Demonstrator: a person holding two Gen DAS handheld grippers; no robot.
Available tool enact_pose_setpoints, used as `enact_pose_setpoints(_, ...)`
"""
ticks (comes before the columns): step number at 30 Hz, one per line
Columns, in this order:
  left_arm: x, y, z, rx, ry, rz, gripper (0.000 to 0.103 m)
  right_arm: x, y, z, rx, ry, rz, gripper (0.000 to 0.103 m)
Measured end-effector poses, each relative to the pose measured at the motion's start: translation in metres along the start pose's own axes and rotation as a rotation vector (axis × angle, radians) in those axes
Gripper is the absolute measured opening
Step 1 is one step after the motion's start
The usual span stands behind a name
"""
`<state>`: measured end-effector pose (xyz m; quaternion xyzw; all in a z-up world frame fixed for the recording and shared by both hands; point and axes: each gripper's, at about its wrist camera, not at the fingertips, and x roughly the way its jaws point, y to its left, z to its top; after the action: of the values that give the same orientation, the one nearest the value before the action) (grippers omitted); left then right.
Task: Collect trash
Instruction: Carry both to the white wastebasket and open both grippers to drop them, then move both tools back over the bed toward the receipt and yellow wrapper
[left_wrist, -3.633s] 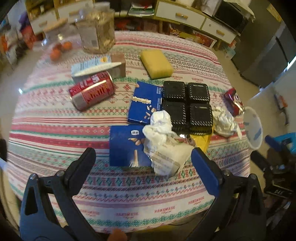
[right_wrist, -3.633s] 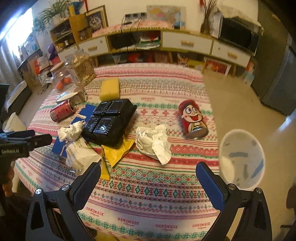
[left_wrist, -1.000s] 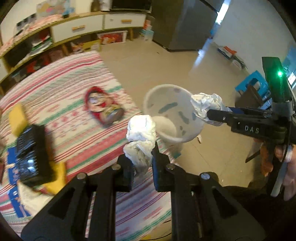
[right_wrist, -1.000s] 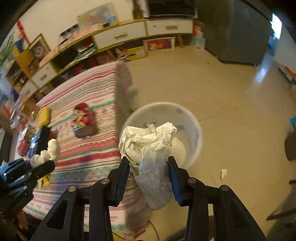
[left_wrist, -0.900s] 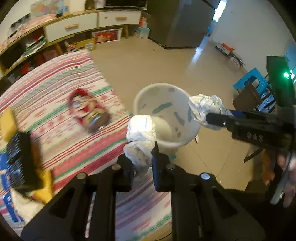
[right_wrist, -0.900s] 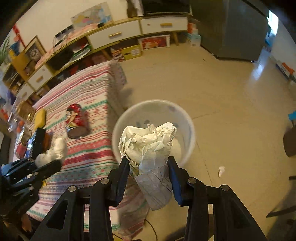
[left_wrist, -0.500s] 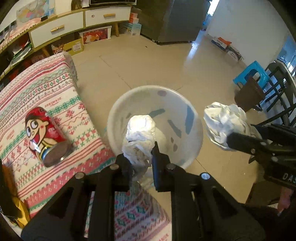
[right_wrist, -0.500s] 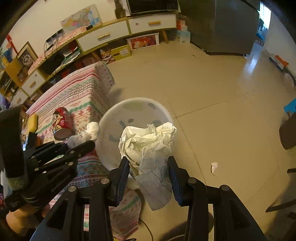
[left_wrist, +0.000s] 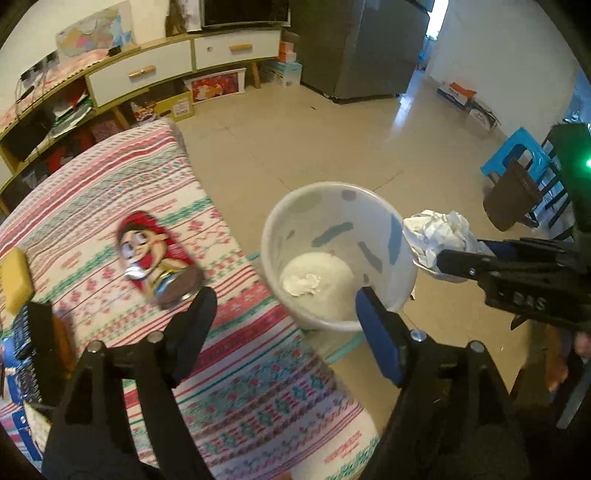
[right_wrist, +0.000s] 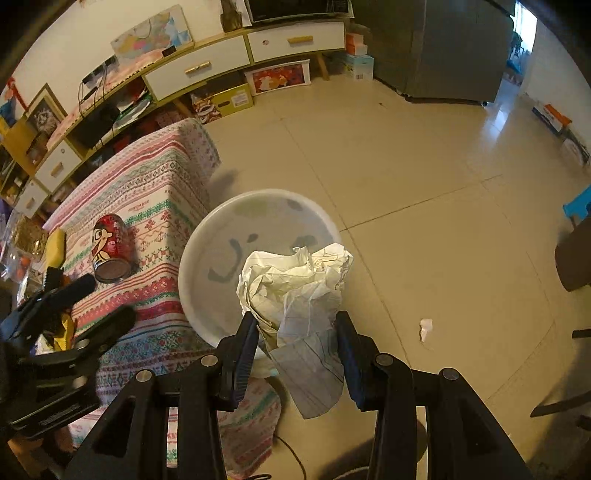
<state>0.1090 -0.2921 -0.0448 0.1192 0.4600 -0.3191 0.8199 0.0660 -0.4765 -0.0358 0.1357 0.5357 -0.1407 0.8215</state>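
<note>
The left hand-held gripper (left_wrist: 284, 306) has just been opening, with nothing between its jaws; its white wad (left_wrist: 301, 282) lies in the bin (left_wrist: 400, 236). The right hand-held gripper (right_wrist: 295, 332) squeezes crumpled paper (right_wrist: 295, 280) right above the bin's near rim, so it is nearer for the next drop.

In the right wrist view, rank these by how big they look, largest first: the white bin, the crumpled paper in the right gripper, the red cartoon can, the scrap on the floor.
1. White bin.
2. Crumpled paper, though it sits much nearer the camera, so its true size against the bin is unsure.
3. Red cartoon can.
4. Floor scrap, clearly smallest.
</note>
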Motion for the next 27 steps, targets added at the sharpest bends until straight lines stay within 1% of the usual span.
enact_pose_setpoints(4, -0.013, 0.015, -0.008, -0.015, -0.015, 0.031, 0.082, 0.008, 0.007, 0.003, -0.007, 0.012, -0.002, 0.044)
enact_pose_setpoints(11, -0.033, 0.039, -0.025, -0.035, -0.013, 0.079, 0.083, 0.027, 0.022, 0.006, -0.018, 0.035, -0.017, 0.044)
enact_pose_setpoints(17, -0.056, 0.061, -0.039, -0.053, -0.038, 0.126, 0.084, 0.035, 0.036, 0.008, -0.051, 0.028, -0.045, 0.045)
enact_pose_setpoints(22, -0.074, 0.081, -0.049, -0.093, -0.053, 0.143, 0.085, 0.038, 0.043, 0.010, -0.065, 0.017, -0.060, 0.045)
enact_pose_setpoints(23, -0.077, 0.085, -0.050, -0.099, -0.053, 0.144, 0.085, 0.038, 0.043, 0.011, -0.063, 0.012, -0.061, 0.047)
enact_pose_setpoints(24, -0.079, 0.088, -0.053, -0.105, -0.050, 0.147, 0.089, 0.037, 0.042, 0.011, -0.056, 0.008, -0.061, 0.055)
enact_pose_setpoints(25, -0.082, 0.093, -0.056, -0.115, -0.048, 0.153, 0.092, 0.036, 0.042, 0.012, -0.046, 0.005, -0.059, 0.068)
enact_pose_setpoints(26, -0.085, 0.098, -0.059, -0.122, -0.053, 0.157, 0.095, 0.036, 0.043, 0.013, -0.038, 0.000, -0.057, 0.073)
enact_pose_setpoints(27, -0.088, 0.101, -0.062, -0.126, -0.059, 0.163, 0.095, 0.034, 0.043, 0.013, -0.029, -0.007, -0.052, 0.075)
